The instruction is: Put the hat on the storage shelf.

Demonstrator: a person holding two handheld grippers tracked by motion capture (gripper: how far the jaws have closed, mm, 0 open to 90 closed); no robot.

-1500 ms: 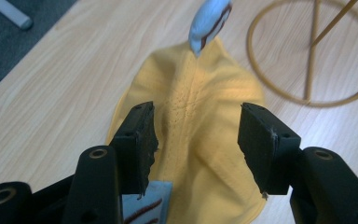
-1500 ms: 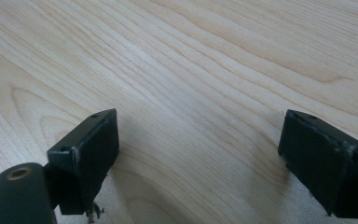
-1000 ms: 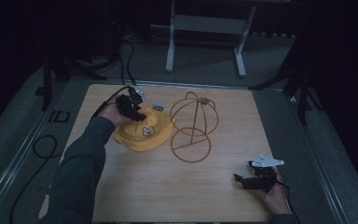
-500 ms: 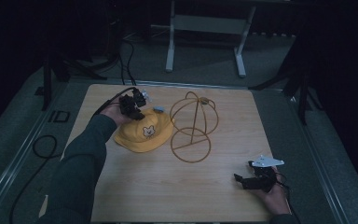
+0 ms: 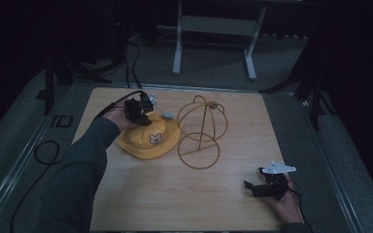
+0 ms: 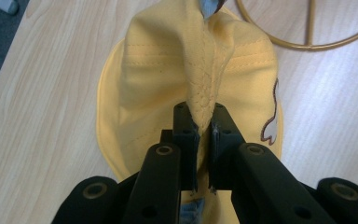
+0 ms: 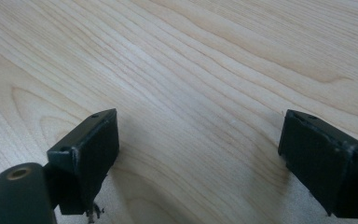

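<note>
A light wooden tabletop [image 5: 141, 204] with visible grain is seen from above, set in a dark room. Grey carpeted floor [image 5: 24, 145] surrounds it, with a black cable [image 5: 41, 150] looped at 9 o'clock of the tabletop. A white metal frame stand [image 5: 213, 34] is seen at 12 o'clock, beyond the far edge, in front of black curtains.

A yellow cap [image 5: 148, 141] with a bear patch lies on the tabletop at about 10 o'clock from the centre. The left gripper [image 5: 138, 112] is placed at the cap's far-left edge; its jaws have just been closing and are clamped on a pinched fold of the yellow fabric, as seen in the left gripper view, where the cap [image 6: 168, 70] hangs bunched up from the jaws. A small grey-blue tag [image 5: 168, 116] is seen just beside the cap at its 1 o'clock.

A gold wire hat stand [image 5: 200, 131] stands upright just beside the cap, at its 3 o'clock, near the centre of the tabletop.

The right gripper [image 5: 267, 187] is held at 5 o'clock, well apart from the cap. Its jaws stand wide apart over bare wood [image 7: 191, 70], nothing between them.
</note>
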